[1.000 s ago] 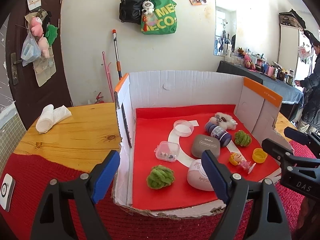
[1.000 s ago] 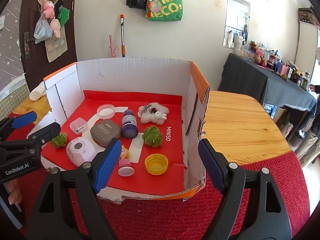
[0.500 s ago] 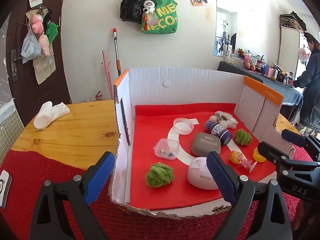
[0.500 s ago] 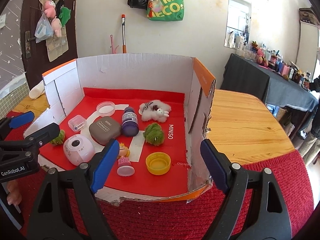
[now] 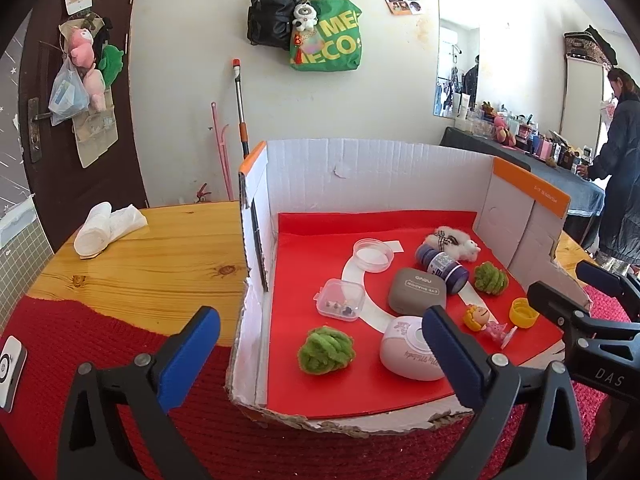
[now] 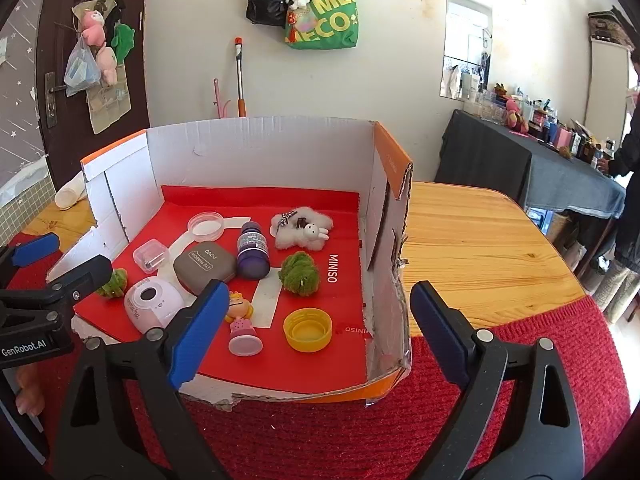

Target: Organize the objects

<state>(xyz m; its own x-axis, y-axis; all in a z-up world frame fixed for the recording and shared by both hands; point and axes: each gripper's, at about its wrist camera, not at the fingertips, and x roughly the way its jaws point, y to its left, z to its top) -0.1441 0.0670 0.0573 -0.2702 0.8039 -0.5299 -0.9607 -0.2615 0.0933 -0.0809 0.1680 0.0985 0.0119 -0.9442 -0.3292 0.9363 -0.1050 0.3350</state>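
Here, in brief:

Left gripper [image 5: 316, 354]: jaws spreading wide, nothing between them; hovering at the near left corner of the cardboard box [image 5: 376, 172].

Right gripper [image 6: 316, 332]: jaws also spreading, empty; straddling the box's near right wall without clamping it.

Box: open-fronted, white walls, red floor, torn near edge; standing on a wooden table [image 6: 480, 240] with a red knitted mat [image 6: 320, 440] in front.

Green wool ball [image 5: 326, 350]: near left of the floor, closest to the left gripper; probably light, soft, compressible; best pinched across the middle.

Pink rounded case [image 5: 404, 354]: just right of that ball; looks smooth and slippery; best taken across the narrower sides.

Grey compact [image 6: 204, 266]: centre of the floor, touching the purple bottle [image 6: 252, 250]; stiff and flat; edges the likely hold.

Purple bottle: lying on its side, likely to roll; grip across the body.

Clear small box [image 5: 340, 300]: hard plastic, tiny parts inside; better kept level.

Doll figure [image 6: 240, 320]: lying near the front, beside the yellow cap [image 6: 307, 330]; small and hard, prone to twist in the pads.

White plush [image 6: 302, 228]: toward the back; soft, easy anywhere.

Second green ball [image 6: 300, 272]: right of the bottle; same soft handling.

Clear round lid [image 6: 206, 226]: back left; thin, possibly brittle.
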